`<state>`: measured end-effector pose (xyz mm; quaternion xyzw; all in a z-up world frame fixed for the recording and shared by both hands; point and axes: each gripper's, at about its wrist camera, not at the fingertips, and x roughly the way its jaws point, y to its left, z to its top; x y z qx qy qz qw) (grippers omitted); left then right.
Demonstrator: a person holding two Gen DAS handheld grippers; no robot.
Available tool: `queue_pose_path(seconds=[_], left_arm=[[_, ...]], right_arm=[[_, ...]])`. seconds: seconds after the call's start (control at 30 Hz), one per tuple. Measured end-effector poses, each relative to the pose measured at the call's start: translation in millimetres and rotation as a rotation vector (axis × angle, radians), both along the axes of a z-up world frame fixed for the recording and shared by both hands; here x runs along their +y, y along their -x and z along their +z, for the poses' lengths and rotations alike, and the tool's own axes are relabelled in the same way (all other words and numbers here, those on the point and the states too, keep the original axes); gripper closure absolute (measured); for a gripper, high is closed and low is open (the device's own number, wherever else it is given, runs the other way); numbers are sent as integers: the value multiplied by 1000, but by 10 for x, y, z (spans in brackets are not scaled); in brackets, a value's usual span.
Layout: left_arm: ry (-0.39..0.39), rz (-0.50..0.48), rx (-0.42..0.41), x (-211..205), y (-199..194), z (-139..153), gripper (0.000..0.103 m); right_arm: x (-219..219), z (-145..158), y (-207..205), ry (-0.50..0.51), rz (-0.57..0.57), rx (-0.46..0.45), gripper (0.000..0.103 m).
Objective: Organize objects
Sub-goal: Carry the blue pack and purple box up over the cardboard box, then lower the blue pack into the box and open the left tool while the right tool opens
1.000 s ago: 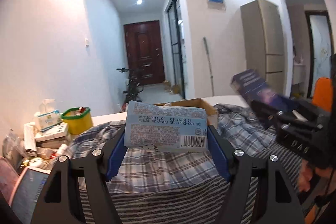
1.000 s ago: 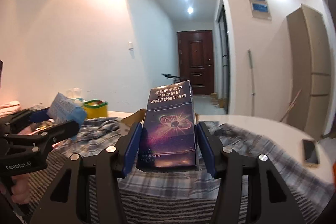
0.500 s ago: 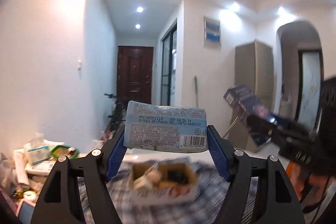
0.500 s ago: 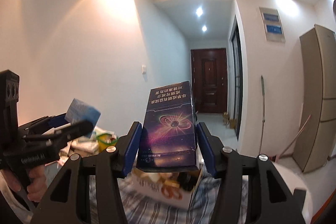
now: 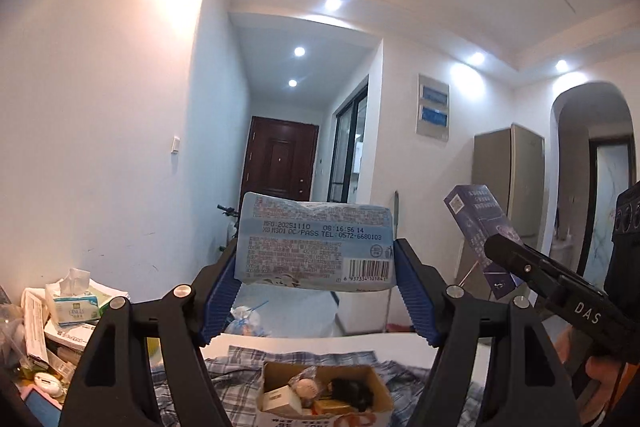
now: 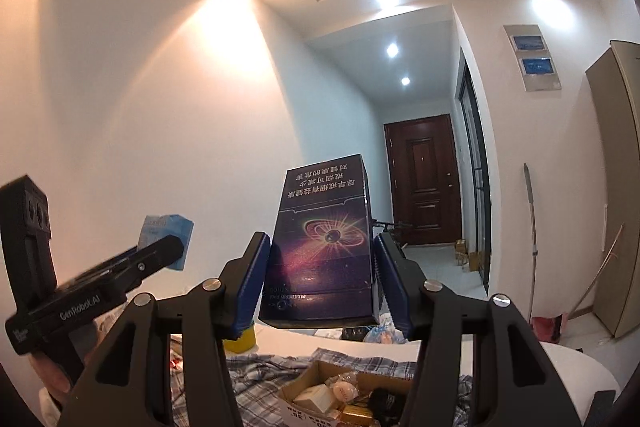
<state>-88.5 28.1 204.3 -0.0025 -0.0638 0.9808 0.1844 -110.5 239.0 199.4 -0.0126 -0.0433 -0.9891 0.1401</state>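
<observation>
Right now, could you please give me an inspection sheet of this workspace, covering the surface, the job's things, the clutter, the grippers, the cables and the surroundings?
Surface: white table partly under a plaid cloth.
Job's things: light blue packet and dark box, both held up in the air; open cardboard box with small items below.
Clutter: tissue pack on a stack of papers, yellow tub.
Grippers: left gripper clamps the packet; right gripper clamps the dark box.
Cables: nothing seen.
Surroundings: dark door down a hallway, fridge.
</observation>
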Motion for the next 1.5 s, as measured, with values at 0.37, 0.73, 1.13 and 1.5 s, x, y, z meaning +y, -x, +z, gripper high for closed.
queue_pose_path(seconds=[0.37, 0.73, 1.13, 1.5], left_arm=[[57, 19, -70, 244, 342, -148, 29], [110, 8, -161, 404, 658, -376, 29], [230, -49, -477, 821, 1432, -1028, 29], [291, -117, -705, 1053, 1907, -1665, 29]], right_arm=[[247, -276, 477, 32, -17, -149, 50], [243, -286, 655, -30, -88, -153, 66], [349, -847, 1574, -57, -68, -474, 70], [310, -1230, 1855, -89, -43, -627, 70]])
